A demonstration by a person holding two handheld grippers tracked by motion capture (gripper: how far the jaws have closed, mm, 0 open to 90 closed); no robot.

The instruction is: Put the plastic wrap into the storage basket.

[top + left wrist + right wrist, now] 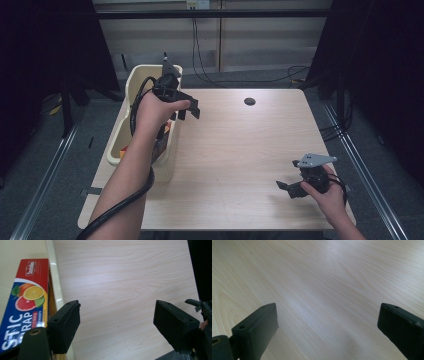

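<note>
A box of plastic wrap [23,302] lay in a cream plastic bin [131,95] at the left edge of the worktop [240,150]. Its glossy card face was red at the top and dark blue below, with a white "Sodalike" badge, sliced citrus — orange, pink grapefruit, lime — and large white letters reading "STIC" and "RAP", the rest cut off by the frame and the gripper body. A small red strip of print beside the letters was too fine to read.

The left gripper [187,111] hung over the bin's right rim [58,290], its blocky matte-black jaws spread wide and holding nothing. The right gripper [287,187] sat low near the worktop's front right — jaws likewise wide apart and empty, a grey three-cornered plate [315,160] on top. The worktop was pale wood-grain laminate with a dark round hole [249,101] near its far edge.
</note>
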